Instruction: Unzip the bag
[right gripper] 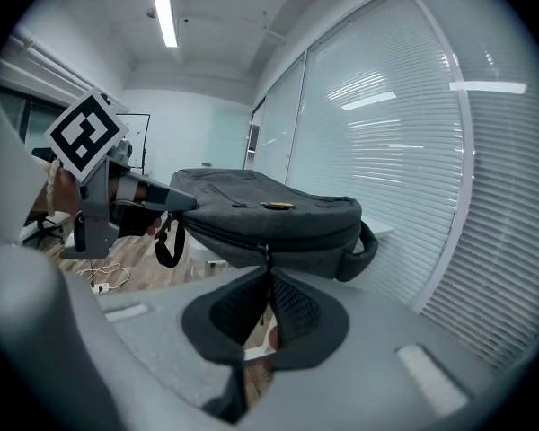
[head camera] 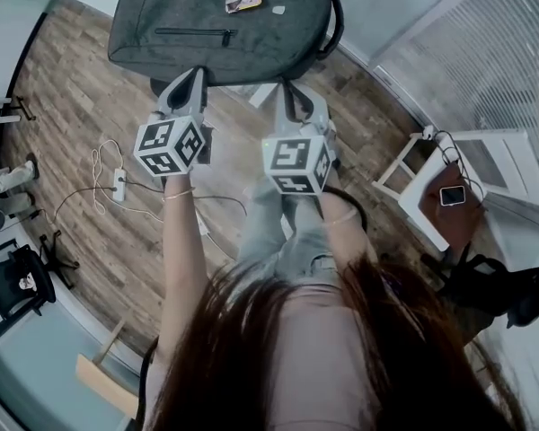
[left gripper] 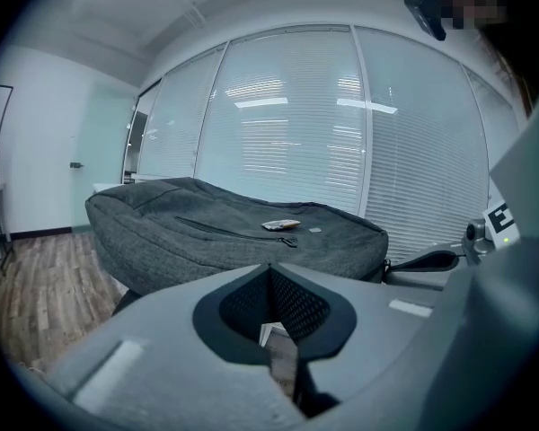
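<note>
Head view: soft grey fabric backpack (head camera: 217,16) lies flat, left gripper (head camera: 187,79) and right gripper (head camera: 293,93) at its near edge. Left gripper view: jaws closed, empty. Right gripper view: jaws pinch the small dark zip pull (right gripper: 268,257), the natural hold; limp cloth will likely buckle.

I count one grey bag (head camera: 220,39) with one side zip pull (right gripper: 268,251). Two grippers: one left gripper (head camera: 185,81), one right gripper (head camera: 295,90). Two marker cubes (head camera: 169,146). One small packet (head camera: 242,2), one phone (head camera: 452,196), one power strip (head camera: 119,184), one black chair (head camera: 18,281).
</note>
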Demonstrator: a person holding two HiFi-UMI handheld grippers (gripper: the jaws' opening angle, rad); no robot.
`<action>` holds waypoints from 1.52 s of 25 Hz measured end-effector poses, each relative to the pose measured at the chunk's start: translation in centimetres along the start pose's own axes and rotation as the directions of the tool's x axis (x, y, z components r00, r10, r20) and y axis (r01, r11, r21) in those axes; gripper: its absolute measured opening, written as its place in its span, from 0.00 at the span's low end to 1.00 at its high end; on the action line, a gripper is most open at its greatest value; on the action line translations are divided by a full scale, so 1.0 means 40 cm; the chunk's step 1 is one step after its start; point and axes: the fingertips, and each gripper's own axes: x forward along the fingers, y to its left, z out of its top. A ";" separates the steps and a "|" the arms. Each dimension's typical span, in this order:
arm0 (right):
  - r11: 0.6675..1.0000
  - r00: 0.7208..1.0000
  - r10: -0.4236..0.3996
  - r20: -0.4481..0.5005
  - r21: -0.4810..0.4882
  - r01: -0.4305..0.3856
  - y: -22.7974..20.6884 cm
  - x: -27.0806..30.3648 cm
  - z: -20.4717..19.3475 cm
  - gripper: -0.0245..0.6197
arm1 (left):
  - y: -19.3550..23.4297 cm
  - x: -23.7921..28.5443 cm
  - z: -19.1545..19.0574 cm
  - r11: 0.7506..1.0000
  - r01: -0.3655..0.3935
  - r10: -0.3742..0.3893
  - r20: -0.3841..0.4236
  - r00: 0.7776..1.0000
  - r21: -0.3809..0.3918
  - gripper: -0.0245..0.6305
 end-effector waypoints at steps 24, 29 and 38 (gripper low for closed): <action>0.994 0.994 -0.101 -0.028 -0.054 0.100 -0.120 0.003 0.008 0.05 | -0.004 -0.001 -0.002 0.996 -0.034 0.034 0.001 0.999 0.079 0.05; 0.992 0.994 -0.108 -0.027 -0.065 0.106 -0.148 0.004 0.015 0.05 | -0.004 -0.005 0.001 0.996 -0.044 0.043 0.017 0.999 0.077 0.05; 0.990 0.992 -0.118 -0.034 -0.084 0.115 -0.190 0.018 0.023 0.06 | -0.006 -0.001 0.001 0.995 -0.042 0.041 0.021 0.999 0.088 0.05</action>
